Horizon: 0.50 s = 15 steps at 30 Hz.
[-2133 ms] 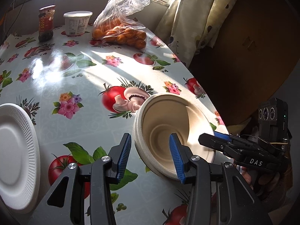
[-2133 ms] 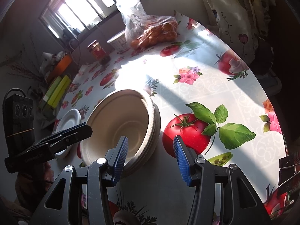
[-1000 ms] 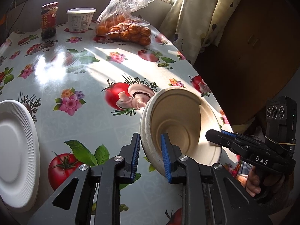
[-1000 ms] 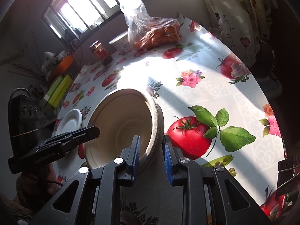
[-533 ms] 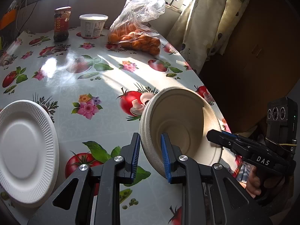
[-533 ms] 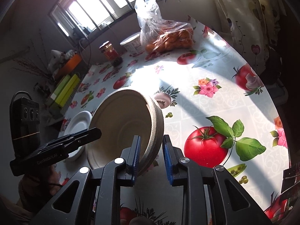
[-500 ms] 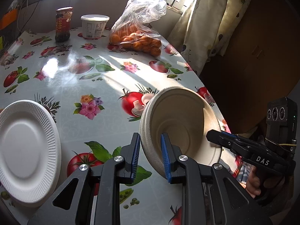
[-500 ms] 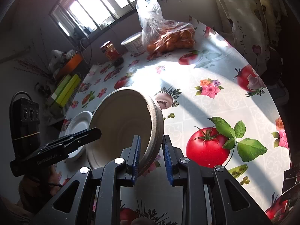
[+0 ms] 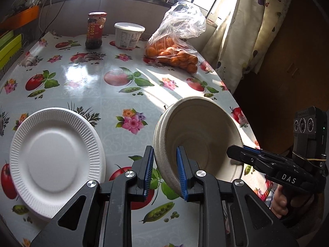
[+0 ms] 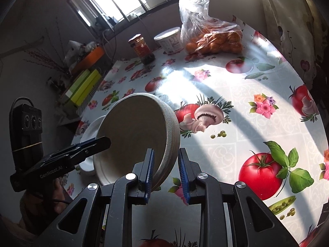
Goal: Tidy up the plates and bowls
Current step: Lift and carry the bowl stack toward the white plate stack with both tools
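Open tablecloth (image 9: 98, 86) – white plate (image 9: 55, 158) left

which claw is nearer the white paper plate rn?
Left. The left claw grips the near rim of the beige bowl stack, on the side beside the white paper plate. The right claw grips the stack's opposite rim, with the bowls between it and the plate.

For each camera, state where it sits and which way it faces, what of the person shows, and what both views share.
Left wrist: on the left gripper, looking down its jaws across the table toward the window; right gripper and a hand at right.
Right wrist: on the right gripper, facing likewise; left gripper at left.
Shared: the beige bowls, clamped at opposite rims, white plate, bag of oranges.
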Available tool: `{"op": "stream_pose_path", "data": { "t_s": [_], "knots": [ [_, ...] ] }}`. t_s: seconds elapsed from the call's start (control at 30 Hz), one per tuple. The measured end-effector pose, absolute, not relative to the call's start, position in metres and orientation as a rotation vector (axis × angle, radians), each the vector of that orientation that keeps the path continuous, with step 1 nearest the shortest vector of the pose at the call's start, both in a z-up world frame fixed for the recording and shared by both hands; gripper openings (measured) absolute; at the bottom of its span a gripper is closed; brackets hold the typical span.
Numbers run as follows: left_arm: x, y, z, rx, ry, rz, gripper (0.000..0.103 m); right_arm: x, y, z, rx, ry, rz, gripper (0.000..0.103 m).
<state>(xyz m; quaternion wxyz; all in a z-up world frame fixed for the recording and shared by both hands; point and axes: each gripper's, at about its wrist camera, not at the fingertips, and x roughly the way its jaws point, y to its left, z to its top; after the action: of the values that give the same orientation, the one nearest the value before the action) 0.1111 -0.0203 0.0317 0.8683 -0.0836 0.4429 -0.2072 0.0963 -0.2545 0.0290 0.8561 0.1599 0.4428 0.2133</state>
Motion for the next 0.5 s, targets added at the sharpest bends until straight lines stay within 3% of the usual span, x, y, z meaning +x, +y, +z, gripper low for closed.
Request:
{"op": "stream_pose_path", "data": {
  "t_s": [0.5],
  "knots": [
    [0.113, 0.043, 0.042, -0.203, 0.894, -0.281, 0.024, 0.127, -0.188, 0.042, 0.297, 0.932, 0.597, 0.024]
  ]
}}
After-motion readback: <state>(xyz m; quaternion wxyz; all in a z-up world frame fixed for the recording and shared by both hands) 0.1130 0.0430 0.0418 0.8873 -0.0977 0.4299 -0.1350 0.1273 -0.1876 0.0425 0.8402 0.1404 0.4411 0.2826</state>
